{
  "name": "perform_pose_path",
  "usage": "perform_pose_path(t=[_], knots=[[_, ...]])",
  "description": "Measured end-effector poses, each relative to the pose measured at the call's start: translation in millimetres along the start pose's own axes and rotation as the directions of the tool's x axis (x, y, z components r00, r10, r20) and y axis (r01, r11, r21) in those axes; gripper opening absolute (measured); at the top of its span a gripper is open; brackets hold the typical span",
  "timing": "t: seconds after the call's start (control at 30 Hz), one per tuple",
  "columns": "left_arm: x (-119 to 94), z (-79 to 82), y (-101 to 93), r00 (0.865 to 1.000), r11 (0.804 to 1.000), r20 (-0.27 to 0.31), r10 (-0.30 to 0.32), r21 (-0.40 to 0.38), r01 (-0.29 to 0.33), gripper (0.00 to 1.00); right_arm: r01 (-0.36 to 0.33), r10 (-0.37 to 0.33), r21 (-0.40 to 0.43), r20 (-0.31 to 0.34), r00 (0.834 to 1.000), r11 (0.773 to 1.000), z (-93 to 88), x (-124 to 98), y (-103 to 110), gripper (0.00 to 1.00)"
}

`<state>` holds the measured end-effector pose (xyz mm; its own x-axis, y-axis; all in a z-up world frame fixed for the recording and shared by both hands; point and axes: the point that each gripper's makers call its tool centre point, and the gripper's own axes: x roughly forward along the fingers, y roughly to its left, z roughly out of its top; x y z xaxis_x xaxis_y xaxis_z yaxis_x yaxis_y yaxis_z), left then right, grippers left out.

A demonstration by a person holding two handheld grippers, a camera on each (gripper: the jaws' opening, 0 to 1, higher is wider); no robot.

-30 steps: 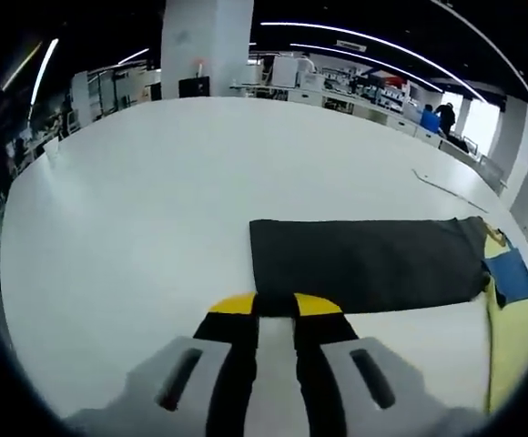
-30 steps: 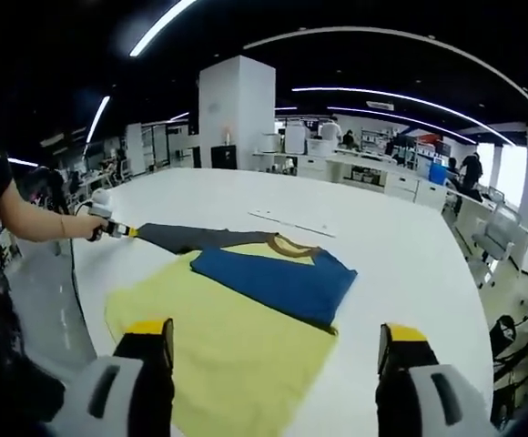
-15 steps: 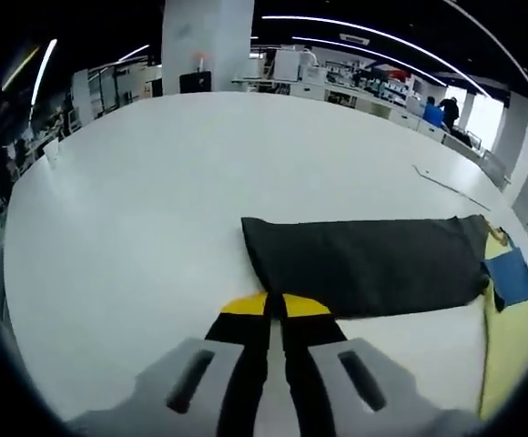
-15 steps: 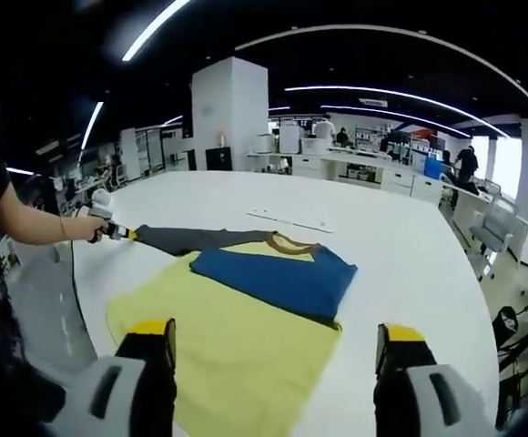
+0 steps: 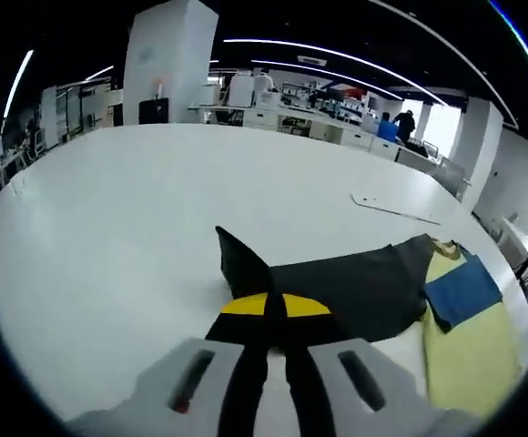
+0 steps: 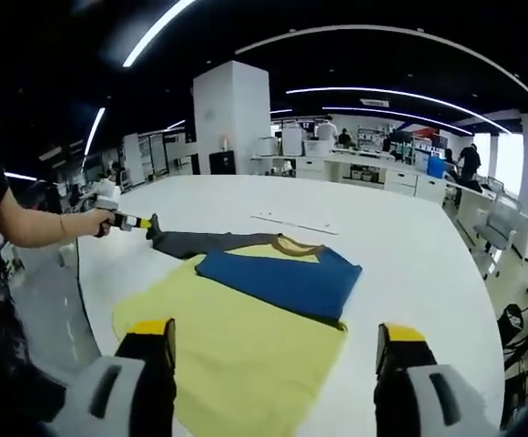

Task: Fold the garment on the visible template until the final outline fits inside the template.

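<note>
Sleeve (image 5: 337, 287) (dark) seemingly pinched, lifted by left gripper (image 5: 275, 314).

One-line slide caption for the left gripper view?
Left gripper shut on the dark sleeve, lifting its end beside the yellow template.

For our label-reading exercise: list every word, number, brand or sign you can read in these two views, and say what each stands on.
None can be read.
The garment, the template and the table bear no print.
Any signs on the far shelves are too small and blurred to read.
</note>
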<state>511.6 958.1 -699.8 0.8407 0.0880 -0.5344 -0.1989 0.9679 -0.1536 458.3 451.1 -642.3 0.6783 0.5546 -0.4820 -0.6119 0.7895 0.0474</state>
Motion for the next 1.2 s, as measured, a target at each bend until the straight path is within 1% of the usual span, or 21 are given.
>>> perform_pose_path(t=[0.1, 0.23, 0.33, 0.43, 0.53, 0.73, 0.87, 1.0, 1.13, 1.17, 1.2], knots=[[1, 5.9, -12.8, 0.999, 0.999, 0.01, -0.036, -0.003, 0.036, 0.01, -0.009, 0.009, 0.002, 0.011, 1.0, 1.0, 1.4, 1, 1, 0.91], [2, 11.9, -25.3, 0.998, 0.998, 0.016, -0.063, 0.017, 0.063, 0.01, -0.016, 0.016, -0.008, 0.005, 1.0, 1.0, 0.4, 0, 2, 0.91], [2, 15.2, -31.2, 0.997, 0.997, 0.019, -0.075, 0.033, 0.074, 0.01, -0.018, 0.018, -0.023, -0.009, 1.0, 1.0, -2.0, 0, 4, 0.91], [3, 19.4, -39.8, 0.995, 0.995, 0.023, -0.094, 0.035, 0.094, 0.01, -0.022, 0.022, -0.019, -0.009, 1.0, 1.0, -2.6, -1, 6, 0.91], [2, 25.4, -52.4, 0.992, 0.992, 0.034, -0.119, 0.049, 0.117, 0.01, -0.02, 0.02, -0.023, -0.004, 1.0, 1.0, -2.1, -1, 8, 0.91], [3, 38.6, -75.2, 0.986, 0.986, 0.059, -0.154, 0.069, 0.15, 0.01, -0.025, 0.025, -0.026, -0.006, 1.0, 0.999, -2.1, -3, 19, 0.92], [5, 42.9, -88.6, 0.983, 0.983, 0.063, -0.17, 0.079, 0.165, 0.01, -0.033, 0.033, -0.019, -0.001, 0.999, 0.999, -3.4, -3, 25, 0.93], [7, 46.6, -100.5, 0.981, 0.982, 0.069, -0.181, 0.07, 0.176, 0.01, -0.043, 0.043, -0.014, -0.008, 0.999, 0.999, -6.7, -3, 27, 0.94], [9, 51.3, -119.2, 0.976, 0.976, 0.074, -0.207, 0.079, 0.201, 0.01, -0.048, 0.048, -0.011, -0.001, 0.999, 0.999, -5.6, -4, 30, 0.94], [9, 52.2, -123.9, 0.973, 0.974, 0.075, -0.218, 0.081, 0.212, 0.01, -0.049, 0.049, -0.009, -0.001, 0.999, 0.999, -5.6, -4, 31, 0.95], [9, 55.1, -131.4, 0.968, 0.97, 0.087, -0.237, 0.075, 0.231, 0.01, -0.049, 0.049, -0.009, -0.002, 0.999, 0.999, -5.8, -4, 31, 0.94]])
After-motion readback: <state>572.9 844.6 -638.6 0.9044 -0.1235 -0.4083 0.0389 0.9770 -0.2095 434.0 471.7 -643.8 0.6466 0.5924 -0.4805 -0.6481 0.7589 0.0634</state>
